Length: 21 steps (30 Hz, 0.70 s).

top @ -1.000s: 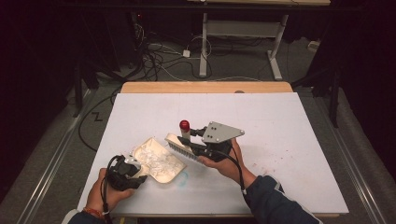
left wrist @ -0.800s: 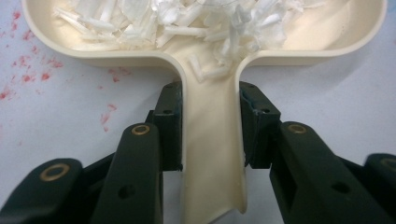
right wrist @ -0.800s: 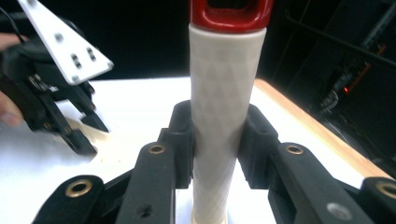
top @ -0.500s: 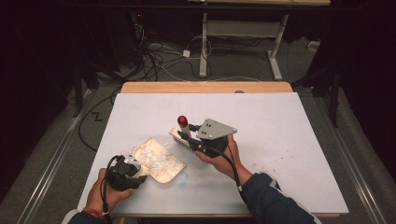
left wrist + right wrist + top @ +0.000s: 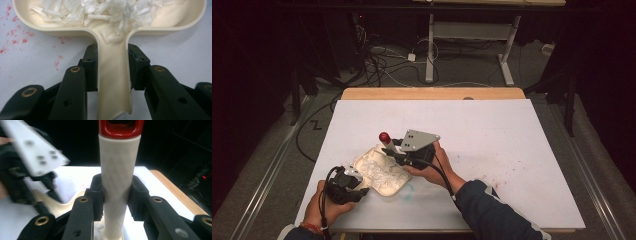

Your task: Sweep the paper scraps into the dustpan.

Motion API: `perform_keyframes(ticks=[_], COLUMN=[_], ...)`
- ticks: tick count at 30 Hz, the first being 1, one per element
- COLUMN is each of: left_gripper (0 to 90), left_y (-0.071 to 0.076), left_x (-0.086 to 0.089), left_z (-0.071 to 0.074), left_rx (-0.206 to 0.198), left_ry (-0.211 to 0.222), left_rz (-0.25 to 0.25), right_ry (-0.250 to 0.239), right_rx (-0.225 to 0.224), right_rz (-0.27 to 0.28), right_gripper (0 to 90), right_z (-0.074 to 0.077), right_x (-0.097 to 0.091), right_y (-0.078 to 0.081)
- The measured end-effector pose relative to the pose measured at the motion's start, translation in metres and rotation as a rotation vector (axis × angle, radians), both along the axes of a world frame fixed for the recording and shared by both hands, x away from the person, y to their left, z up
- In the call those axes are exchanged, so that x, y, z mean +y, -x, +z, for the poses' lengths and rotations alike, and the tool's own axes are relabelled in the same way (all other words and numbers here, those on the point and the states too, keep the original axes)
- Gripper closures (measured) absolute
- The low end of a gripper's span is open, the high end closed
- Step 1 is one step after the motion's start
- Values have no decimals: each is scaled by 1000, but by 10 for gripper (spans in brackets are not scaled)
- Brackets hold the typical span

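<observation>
Left gripper (image 5: 346, 182) stays put at the table's near-left, jaws clamped on the cream dustpan's (image 5: 379, 170) handle. Right gripper (image 5: 404, 152), clamped on the red-tipped brush's (image 5: 386, 140) handle, has slid left over the shred-filled pan, so sweeping looks nearly done.

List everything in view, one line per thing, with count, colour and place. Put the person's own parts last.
Dustpan: one, cream, near the table's front left, its handle clamped by the left gripper.
Scraps: a heap, white, inside the dustpan's tray.
Brush: one, white handle with red end, clamped by the right gripper over the dustpan.
Table: one, white top with wooden far edge, faint red specks.
Cables: several, dark and white, on the floor beyond the table.
Desk frame: one, white, behind the table.
Left gripper: one, black, shut on the dustpan handle.
Right gripper: one, black with grey plate, shut on the brush handle.
Sleeve: one, dark blue, right forearm.
</observation>
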State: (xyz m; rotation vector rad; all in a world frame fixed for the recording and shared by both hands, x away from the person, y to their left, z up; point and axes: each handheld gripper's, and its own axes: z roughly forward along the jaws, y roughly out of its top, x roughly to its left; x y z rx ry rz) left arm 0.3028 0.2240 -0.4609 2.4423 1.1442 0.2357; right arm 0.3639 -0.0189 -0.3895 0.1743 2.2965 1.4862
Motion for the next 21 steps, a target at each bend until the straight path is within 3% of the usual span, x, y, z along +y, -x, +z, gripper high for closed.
perform_keyframes(ticks=[4, 7, 13, 21], left_gripper=[630, 630, 630, 630], left_y=[0, 0, 0, -1], left_x=[-1, -1, -1, -2], left_z=[0, 0, -1, -1], left_rx=[-2, 4, 3, 4], left_ry=[-3, -6, -4, -6], left_rz=[4, 4, 6, 7], right_ry=[-57, -61, -128, -142], right_rx=[21, -19, 9, 16], right_rz=[62, 18, -55, -157], right_gripper=[707, 707, 707, 707], right_z=[9, 16, 25, 37], right_x=[-10, -20, -49, -93], right_y=[10, 14, 8, 5])
